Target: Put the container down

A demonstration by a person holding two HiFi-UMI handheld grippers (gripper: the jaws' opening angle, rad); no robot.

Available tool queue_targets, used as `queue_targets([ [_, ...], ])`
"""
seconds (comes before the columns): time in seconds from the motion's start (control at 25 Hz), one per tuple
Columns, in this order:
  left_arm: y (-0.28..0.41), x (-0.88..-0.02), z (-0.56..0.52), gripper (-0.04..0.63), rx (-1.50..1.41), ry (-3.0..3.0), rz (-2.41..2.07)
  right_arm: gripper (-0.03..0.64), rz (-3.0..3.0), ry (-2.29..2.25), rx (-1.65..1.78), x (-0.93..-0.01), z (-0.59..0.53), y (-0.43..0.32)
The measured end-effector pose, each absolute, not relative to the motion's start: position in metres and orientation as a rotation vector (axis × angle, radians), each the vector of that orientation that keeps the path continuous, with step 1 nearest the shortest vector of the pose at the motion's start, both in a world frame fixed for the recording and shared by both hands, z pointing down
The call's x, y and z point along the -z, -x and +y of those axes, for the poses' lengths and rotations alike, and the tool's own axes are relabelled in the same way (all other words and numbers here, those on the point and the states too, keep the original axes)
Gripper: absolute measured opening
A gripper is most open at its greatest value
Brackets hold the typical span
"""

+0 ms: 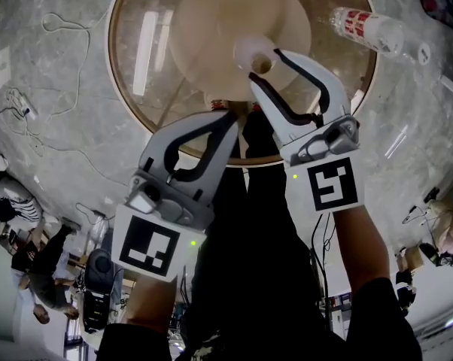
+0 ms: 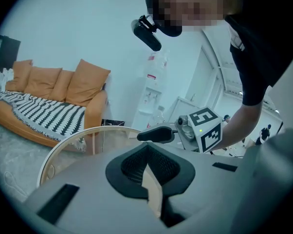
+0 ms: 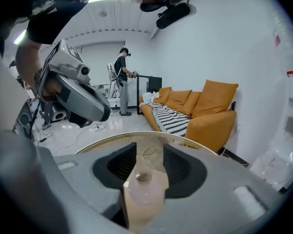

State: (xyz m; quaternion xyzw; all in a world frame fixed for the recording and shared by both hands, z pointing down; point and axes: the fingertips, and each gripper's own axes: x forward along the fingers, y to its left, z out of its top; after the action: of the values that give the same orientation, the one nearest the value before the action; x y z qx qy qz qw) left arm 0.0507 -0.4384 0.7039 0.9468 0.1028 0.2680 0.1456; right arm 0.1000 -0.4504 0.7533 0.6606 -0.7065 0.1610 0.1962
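A pale, translucent container [image 1: 253, 53] with a small round mouth sits between the fingertips of my right gripper [image 1: 266, 65], held in the air over the round glass table [image 1: 129, 59]. In the right gripper view the container [image 3: 145, 189] fills the gap between the dark pads [image 3: 123, 167], its neck pointing away, and the right gripper [image 3: 145, 177] is shut on it. My left gripper [image 1: 232, 115] is just below and left of it, fingers meeting at the tips. In the left gripper view the left gripper [image 2: 151, 172] shows only a thin beige sliver in its narrow gap.
The table's beige cone base [image 1: 238, 21] shows through the glass. A plastic bottle with a red label [image 1: 366, 30] lies at the table's right rim. Cables [image 1: 61, 43] trail over the marble floor. An orange sofa [image 3: 205, 111] and a standing person [image 3: 121, 79] are farther off.
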Motion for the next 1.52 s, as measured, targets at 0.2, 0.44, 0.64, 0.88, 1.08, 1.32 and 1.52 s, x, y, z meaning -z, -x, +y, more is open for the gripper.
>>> queue_targets([
  [0.2,-0.050,-0.669,-0.427,0.005,-0.741,-2.737,0.291,0.070,-1.942,-1.897,-0.413,-0.707,-0.436,-0.107],
  [0.44,-0.050,-0.616,-0.393,0.005,-0.742,-2.770,0.322,-0.005,-1.892,-2.069,-0.400,-0.632,-0.398,-0.123],
  [0.64,-0.046,-0.572,-0.382,0.005,-0.728,-2.812,0.315,-0.005,-1.908,-2.147,-0.437,-0.579,-0.379,-0.119],
  [0.88,-0.049,-0.514,-0.383,0.005,-0.677,-2.874,0.241,-0.006,-2.004,-2.141,-0.574,-0.526,-0.356,-0.114],
  [1.08,-0.036,-0.478,-0.382,0.005,-0.672,-2.865,0.146,-0.006,-2.058,-2.217,-0.587,-0.478,-0.341,-0.115],
  [1.32,-0.030,-0.421,-0.376,0.005,-0.633,-2.877,0.083,-0.006,-2.076,-2.195,-0.533,-0.423,-0.324,-0.110],
  [1.52,-0.023,-0.373,-0.364,0.005,-0.601,-2.903,0.052,-0.006,-2.092,-2.183,-0.449,-0.373,-0.310,-0.103],
])
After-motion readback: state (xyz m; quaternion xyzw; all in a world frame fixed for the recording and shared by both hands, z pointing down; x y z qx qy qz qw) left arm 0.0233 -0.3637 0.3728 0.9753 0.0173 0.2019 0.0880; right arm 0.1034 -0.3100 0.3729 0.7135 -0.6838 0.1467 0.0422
